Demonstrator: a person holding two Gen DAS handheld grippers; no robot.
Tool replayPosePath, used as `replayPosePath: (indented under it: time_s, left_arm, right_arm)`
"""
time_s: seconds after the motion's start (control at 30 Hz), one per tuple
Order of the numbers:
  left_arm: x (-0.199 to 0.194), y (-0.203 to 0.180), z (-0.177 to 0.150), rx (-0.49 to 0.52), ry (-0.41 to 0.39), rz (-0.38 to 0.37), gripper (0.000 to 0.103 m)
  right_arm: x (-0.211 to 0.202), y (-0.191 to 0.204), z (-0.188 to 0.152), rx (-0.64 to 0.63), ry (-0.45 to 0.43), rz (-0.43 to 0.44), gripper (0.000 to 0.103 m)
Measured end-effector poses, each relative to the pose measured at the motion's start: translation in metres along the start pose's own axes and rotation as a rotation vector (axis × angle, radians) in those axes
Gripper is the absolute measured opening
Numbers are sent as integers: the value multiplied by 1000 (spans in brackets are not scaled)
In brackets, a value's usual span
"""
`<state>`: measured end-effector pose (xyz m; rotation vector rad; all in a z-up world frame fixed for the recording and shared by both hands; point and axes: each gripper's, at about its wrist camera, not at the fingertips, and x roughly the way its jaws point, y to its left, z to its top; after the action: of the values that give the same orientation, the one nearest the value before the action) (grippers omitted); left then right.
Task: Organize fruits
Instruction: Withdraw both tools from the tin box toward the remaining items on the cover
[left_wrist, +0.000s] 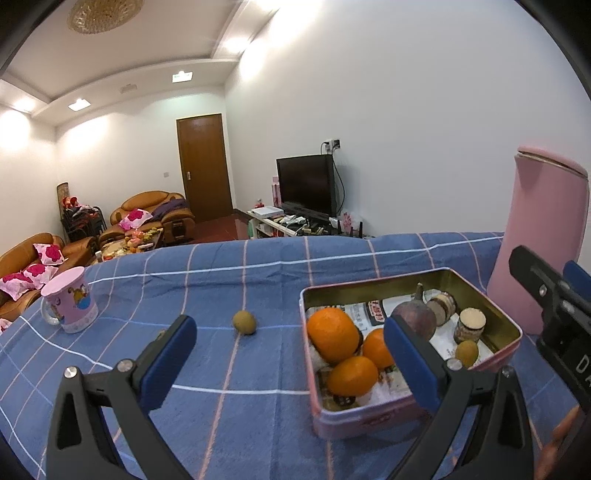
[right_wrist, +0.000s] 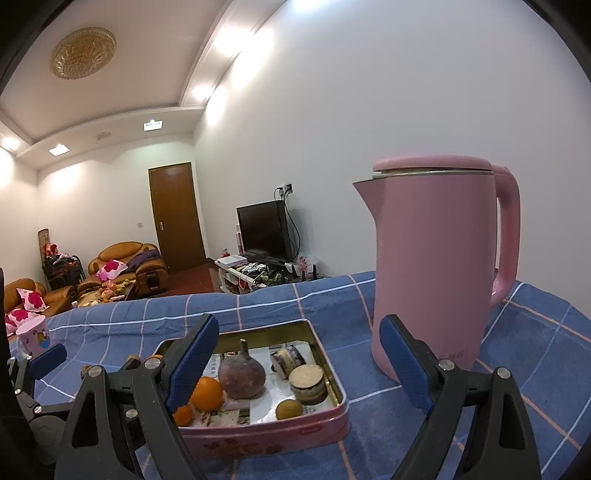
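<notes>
Left gripper (left_wrist: 290, 365): black plastic arms, flat blue rubbery pads, jaws spread wide with nothing between them. Its right pad overlaps the near edge of the tin in the left wrist view; contact cannot be told.

Right gripper (right_wrist: 308, 363): same build, ribbed blue pads, jaws wide apart and gripping nothing. In its own view the left pad stands in front of the tin's left side, the right pad in front of the kettle's base.

Tin (left_wrist: 506, 349): shallow rectangular box, pink outside, brassy metal inside, rounded corners, printed paper on the bottom. It sits on the cloth at about 3 o'clock from the left gripper's centre. Inside: three smooth glossy oranges (left_wrist: 332, 339) bunched at the left end; a dull purple-brown round fruit (right_wrist: 242, 373) with a stubby stem, matte and mottled; two short cylindrical wrapped pieces (right_wrist: 307, 382); one small tan-green round fruit (right_wrist: 289, 410) at the near right corner.

A loose small round fruit (left_wrist: 244, 322), tan and rough-skinned, lies alone on the cloth, well apart from the tin, at 12 o'clock between the left jaws.

Tablecloth (left_wrist: 258, 424): blue woven fabric, white and pink grid lines.

Kettle (right_wrist: 432, 266): tall pink matte jug, lidded, metal rim band, loop handle, just beside the tin at 2 o'clock.

Mug (left_wrist: 70, 304): pink, cartoon print, clear handle, far left at 10 o'clock.
</notes>
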<state>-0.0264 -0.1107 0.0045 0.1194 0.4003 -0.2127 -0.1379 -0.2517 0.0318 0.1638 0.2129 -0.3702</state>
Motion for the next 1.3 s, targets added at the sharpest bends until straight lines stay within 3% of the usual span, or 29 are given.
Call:
replayPosePath:
  time_s: [0.33, 0.63, 1.03, 1.2, 1.3]
  left_arm:
    - [0, 28, -5, 0, 30, 15, 103]
    - [16, 78, -6, 8, 62, 93, 103]
    - [52, 168, -7, -53, 148, 235, 103]
    - [68, 206, -12, -157, 234, 273, 103]
    - [73, 217, -13, -151, 252, 332, 103]
  right_arm:
    - [-5, 31, -7, -4, 18, 7, 90]
    - [0, 68, -13, -27, 43, 54, 90]
    - [22, 130, -22, -102, 99, 169, 90]
    - [44, 163, -26, -160, 151, 236, 90]
    - [66, 186, -29, -198, 220, 291, 85]
